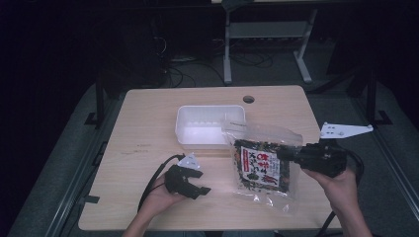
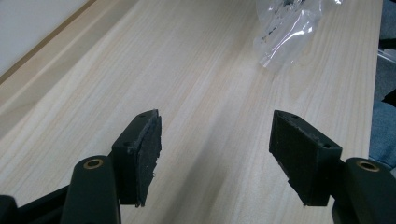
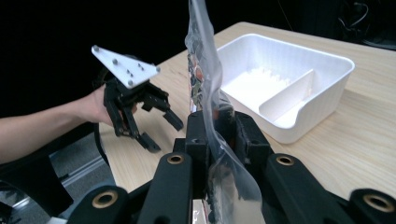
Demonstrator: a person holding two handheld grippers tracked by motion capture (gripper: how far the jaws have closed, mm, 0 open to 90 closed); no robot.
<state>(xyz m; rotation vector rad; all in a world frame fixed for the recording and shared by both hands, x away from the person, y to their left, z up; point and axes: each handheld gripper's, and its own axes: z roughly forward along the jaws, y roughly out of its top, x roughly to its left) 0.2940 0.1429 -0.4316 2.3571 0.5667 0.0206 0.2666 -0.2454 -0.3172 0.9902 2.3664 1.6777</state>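
From above, the right gripper pinches the snack bag's edge, lifted just short of the white tray. Ahead of the left gripper's spread, empty jaws lies bare table. Along the right gripper's jaws, the bag hangs clamped; placing it probably remains.

On the tabletop, a divided tray sits toward the far edge at centre. A snack bag, clamped at its right edge by the right gripper, hangs just before the tray, overlapping its near right corner. The left gripper hovers near the front edge, left of the bag and apart from it.
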